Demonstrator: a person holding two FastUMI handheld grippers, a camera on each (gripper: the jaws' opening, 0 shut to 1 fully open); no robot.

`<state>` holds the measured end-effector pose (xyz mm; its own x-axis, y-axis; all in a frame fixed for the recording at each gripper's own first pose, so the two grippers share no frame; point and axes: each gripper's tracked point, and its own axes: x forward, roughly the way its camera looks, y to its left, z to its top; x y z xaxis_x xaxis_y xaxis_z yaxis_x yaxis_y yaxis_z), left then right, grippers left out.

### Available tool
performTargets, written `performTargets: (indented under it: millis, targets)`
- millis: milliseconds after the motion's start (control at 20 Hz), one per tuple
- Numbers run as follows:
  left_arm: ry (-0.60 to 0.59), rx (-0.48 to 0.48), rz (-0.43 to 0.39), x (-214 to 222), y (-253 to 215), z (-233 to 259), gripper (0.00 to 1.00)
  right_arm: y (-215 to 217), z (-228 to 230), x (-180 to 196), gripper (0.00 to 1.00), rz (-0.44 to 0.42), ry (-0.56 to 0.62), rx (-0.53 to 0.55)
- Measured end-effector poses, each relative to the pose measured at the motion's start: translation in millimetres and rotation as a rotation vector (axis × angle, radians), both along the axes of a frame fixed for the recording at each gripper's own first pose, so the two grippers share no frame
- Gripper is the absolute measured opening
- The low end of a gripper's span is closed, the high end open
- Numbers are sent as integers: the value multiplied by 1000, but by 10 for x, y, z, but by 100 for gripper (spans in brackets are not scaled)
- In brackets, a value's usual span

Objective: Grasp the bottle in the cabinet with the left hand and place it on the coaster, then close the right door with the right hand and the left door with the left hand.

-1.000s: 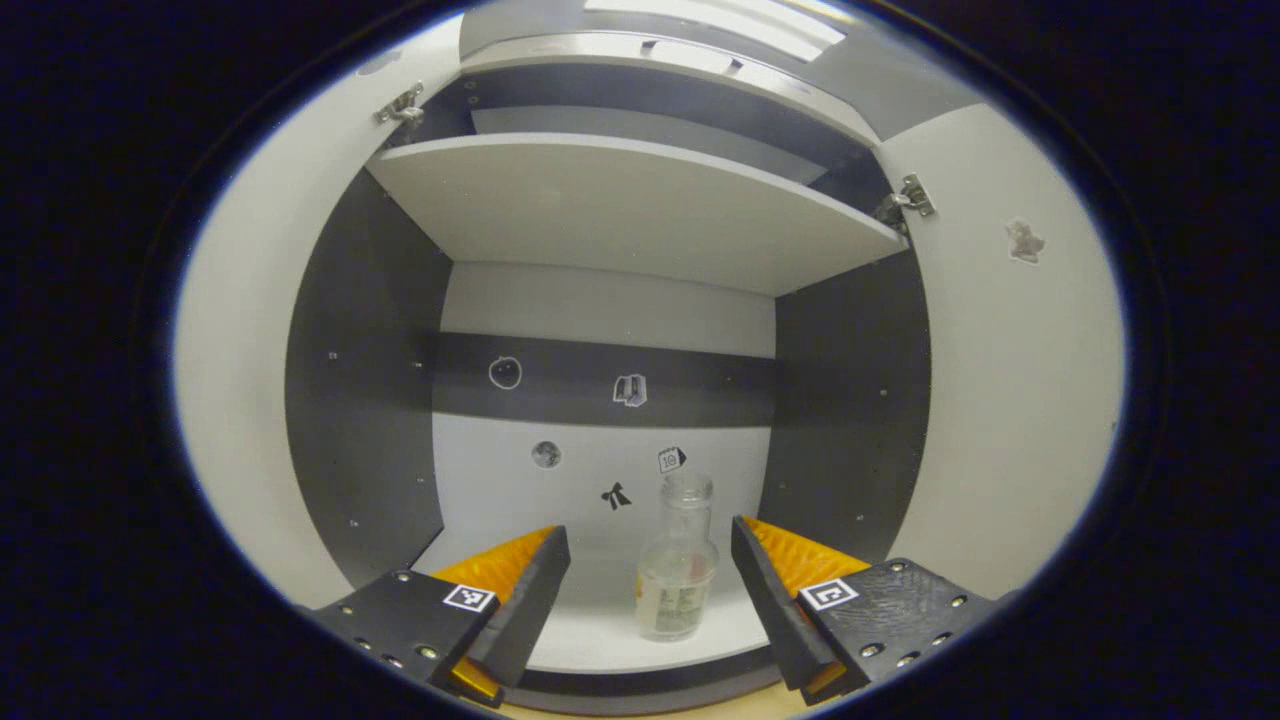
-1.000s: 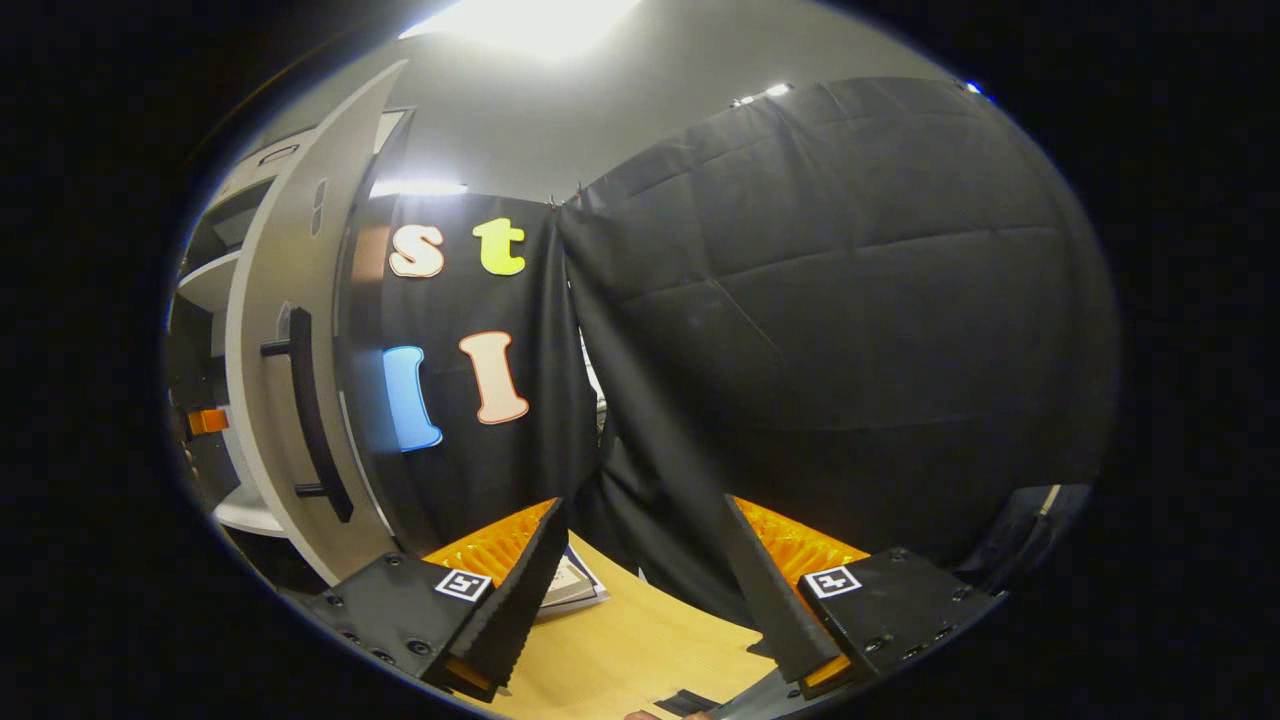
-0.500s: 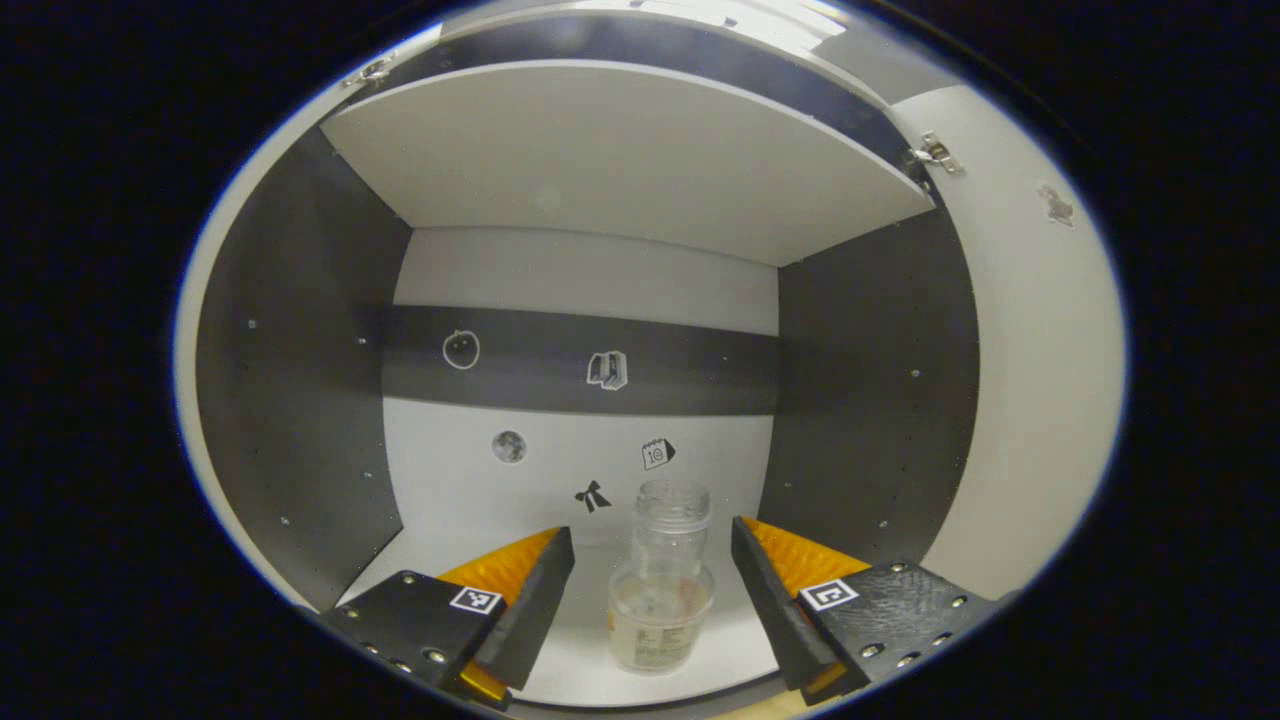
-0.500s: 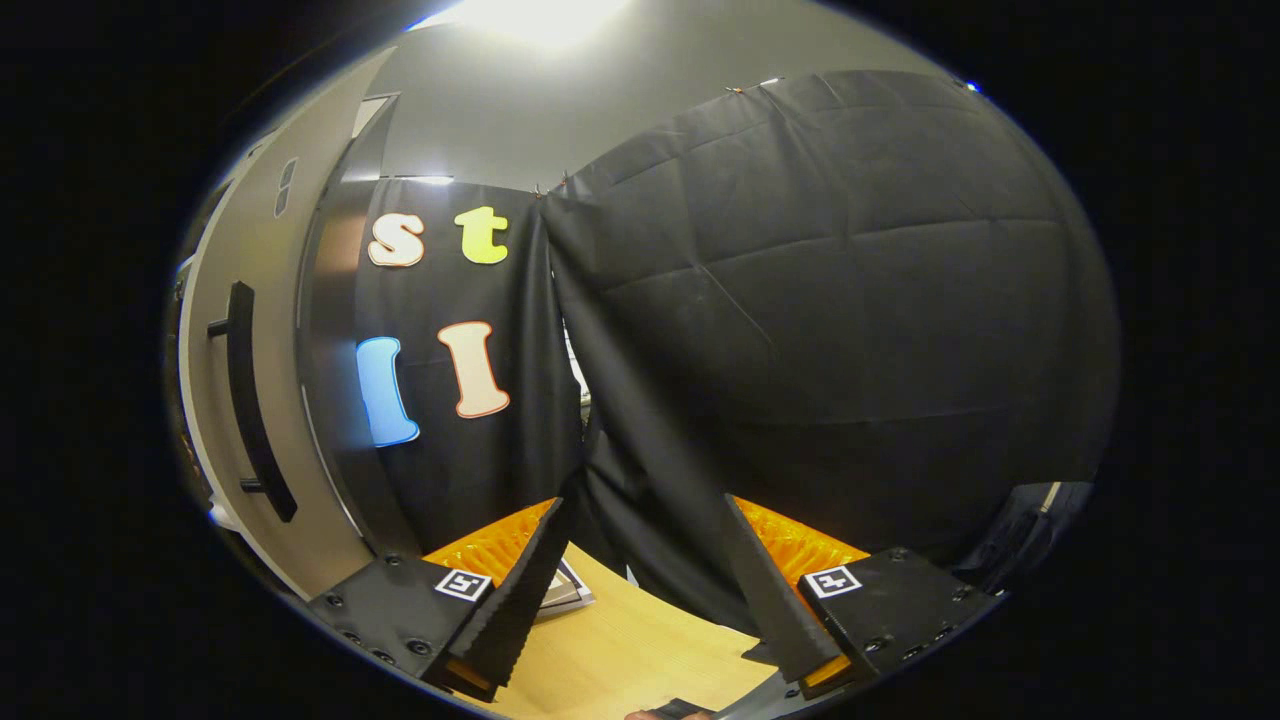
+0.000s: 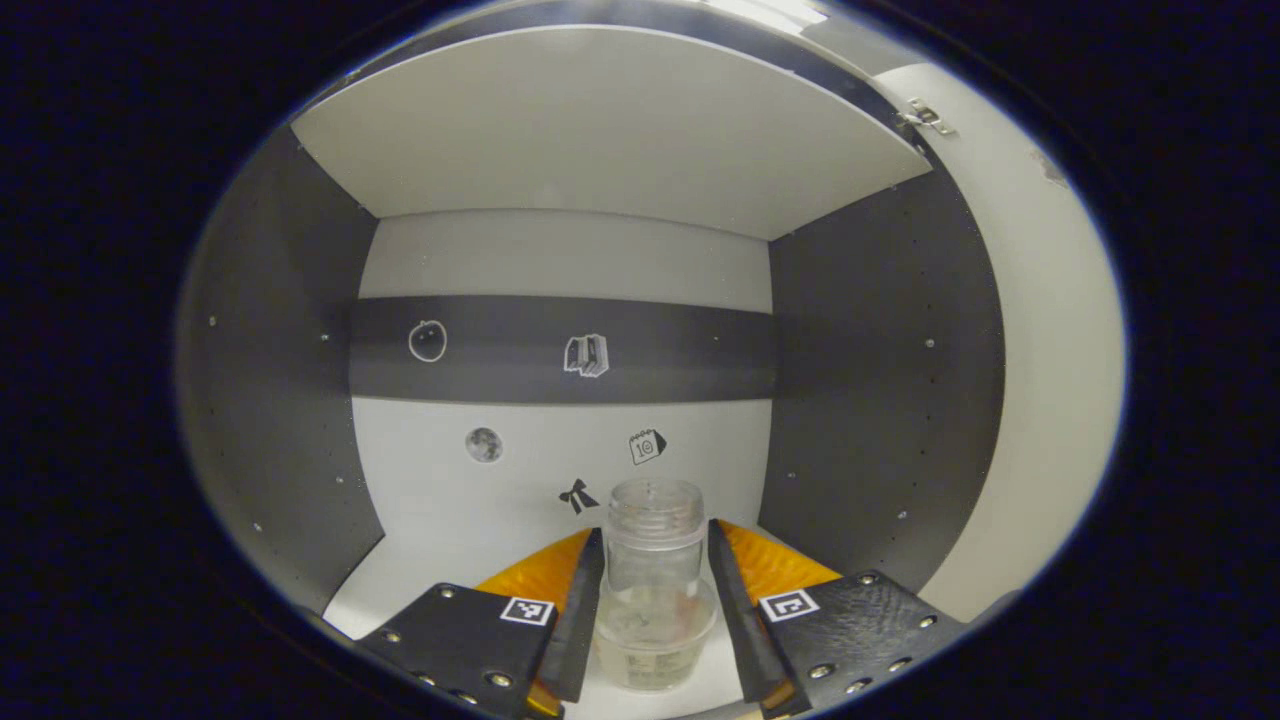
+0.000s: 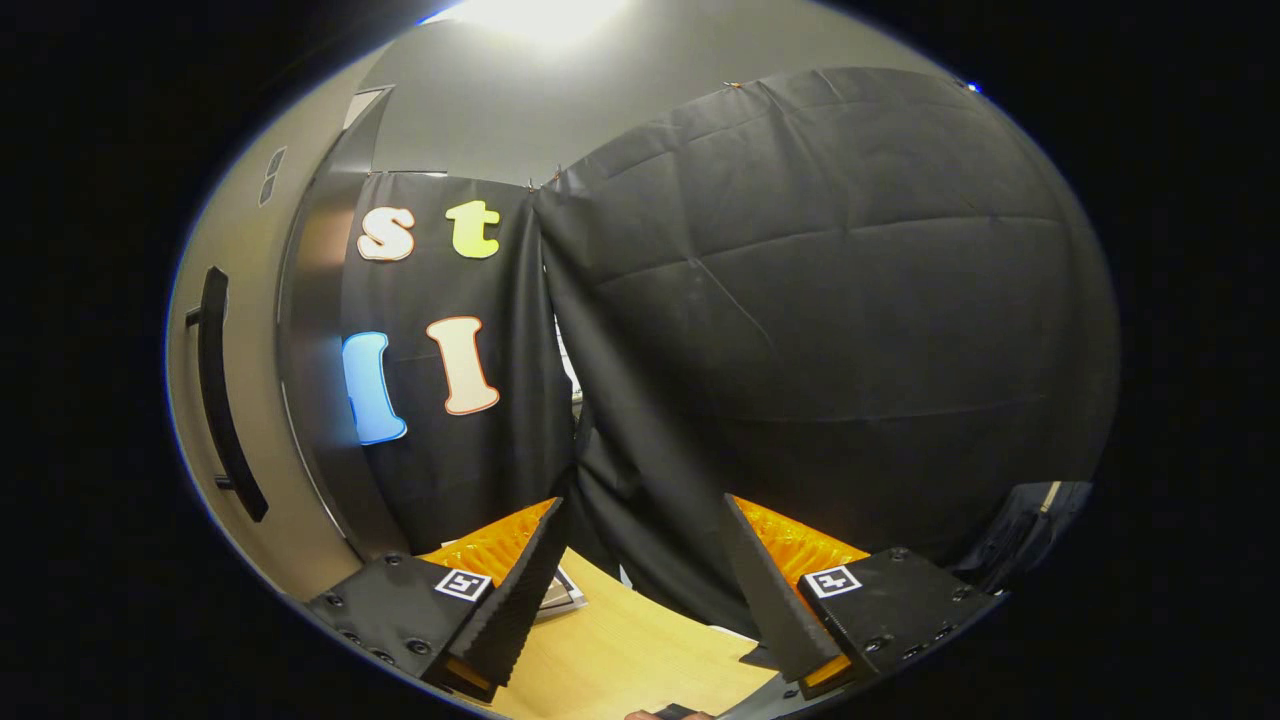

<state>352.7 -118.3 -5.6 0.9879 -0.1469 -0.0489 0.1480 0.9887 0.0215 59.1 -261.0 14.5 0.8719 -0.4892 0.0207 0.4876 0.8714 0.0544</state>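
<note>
The cabinet (image 5: pixel 870 400) interior has dark side walls and a pale floor, with small stickers on its back panel. The bottle (image 5: pixel 652 590), clear and uncapped, stands upright on the cabinet floor between the fingers of the left tool (image 5: pixel 655 600), which flank its neck closely; whether they press on it cannot be told. For a secure grasp, centre the neck between the fingers, close evenly, then lift straight. The right tool (image 6: pixel 640 590) is spread open and empty above the worktop (image 6: pixel 620 660), near the right door (image 6: pixel 240 400).
</note>
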Motion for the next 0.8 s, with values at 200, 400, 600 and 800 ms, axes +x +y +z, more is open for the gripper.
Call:
performTargets:
  millis: [200, 400, 600, 800]
  targets:
    - [-38, -39, -7, -4, 4, 110, 45, 5, -7, 36, 92, 11, -3, 17]
    - [-55, 8, 33, -123, 104, 177, 34, 52, -4, 98, 92, 31, -6, 26]
    - [-51, 6, 17, -253, 114, 233, 40, 124, 10, 71, 92, 43, -4, 20]
    - [-58, -7, -42, -596, 65, 394, 33, 159, 51, 20, 92, 45, -7, 16]
